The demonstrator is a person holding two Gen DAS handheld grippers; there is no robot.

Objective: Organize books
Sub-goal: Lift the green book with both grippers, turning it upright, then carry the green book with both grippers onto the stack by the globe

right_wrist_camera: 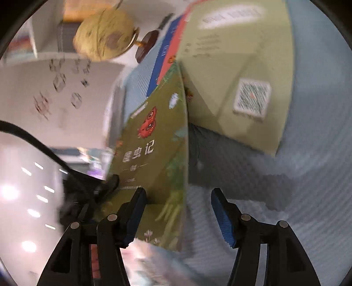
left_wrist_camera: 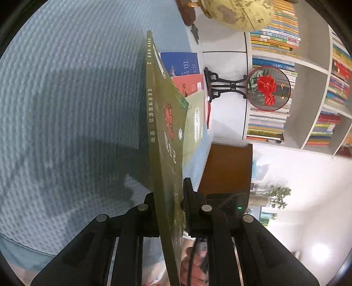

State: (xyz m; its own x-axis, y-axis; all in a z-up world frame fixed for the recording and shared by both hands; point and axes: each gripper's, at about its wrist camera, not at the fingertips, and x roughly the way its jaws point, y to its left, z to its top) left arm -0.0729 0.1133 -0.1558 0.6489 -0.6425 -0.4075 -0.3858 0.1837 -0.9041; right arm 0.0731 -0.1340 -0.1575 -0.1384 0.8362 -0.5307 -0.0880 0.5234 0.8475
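Observation:
My left gripper (left_wrist_camera: 168,198) is shut on a thin green book (left_wrist_camera: 164,123), held on edge above the blue-grey textured cloth (left_wrist_camera: 66,99). The same green book (right_wrist_camera: 158,149) shows in the right wrist view, with a red insect on its cover. My right gripper (right_wrist_camera: 178,198) is open, its fingers straddling the book's lower edge without clamping it. Behind the green book lie a pale green book (right_wrist_camera: 237,72), a red book (left_wrist_camera: 189,84) and a blue book (left_wrist_camera: 181,63), overlapping on the cloth.
A globe (left_wrist_camera: 237,13) on a wooden stand and a round embroidered fan on a black stand (left_wrist_camera: 267,88) sit near the books. White shelves full of books (left_wrist_camera: 308,77) lie beyond. A brown wooden surface (left_wrist_camera: 226,167) adjoins the cloth.

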